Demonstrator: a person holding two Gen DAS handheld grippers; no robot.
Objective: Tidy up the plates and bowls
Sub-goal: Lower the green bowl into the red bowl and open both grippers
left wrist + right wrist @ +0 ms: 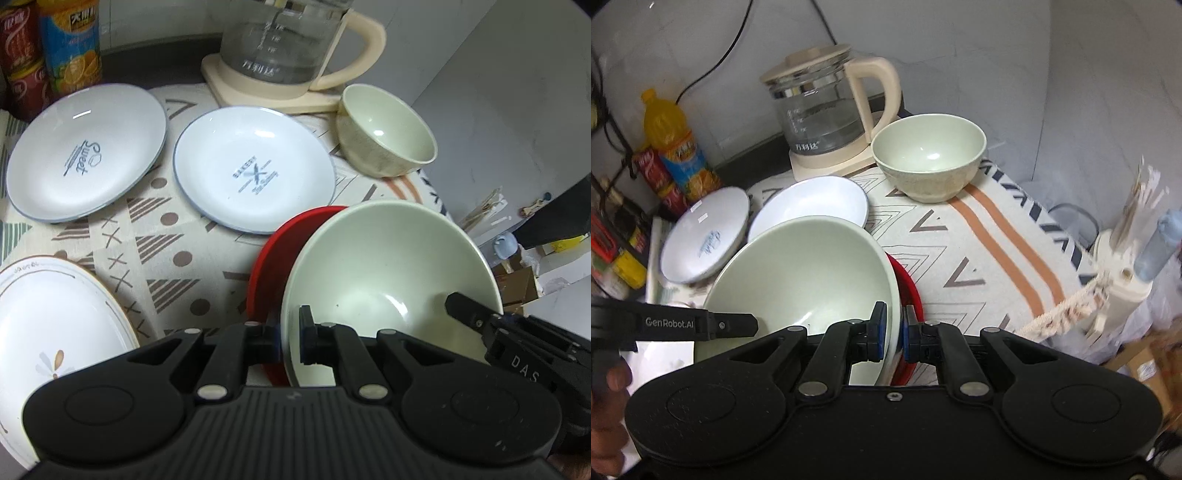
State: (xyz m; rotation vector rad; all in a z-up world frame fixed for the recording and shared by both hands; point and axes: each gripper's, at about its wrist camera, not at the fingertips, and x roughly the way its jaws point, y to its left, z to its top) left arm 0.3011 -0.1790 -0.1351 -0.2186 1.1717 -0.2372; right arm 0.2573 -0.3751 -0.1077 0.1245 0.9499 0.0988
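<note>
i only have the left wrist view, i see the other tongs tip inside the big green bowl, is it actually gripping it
observer: Yes. The right wrist view shows the right tongs shut on the rim of the large bowl.
operator: kettle top is cut off for me, lid on or off
observer: On. The kettle has its beige lid seated.
operator: anything off the right side of the table
observer: A blurred white holder with pale sticks in it stands just past the fringed edge of the tablecloth.
</note>
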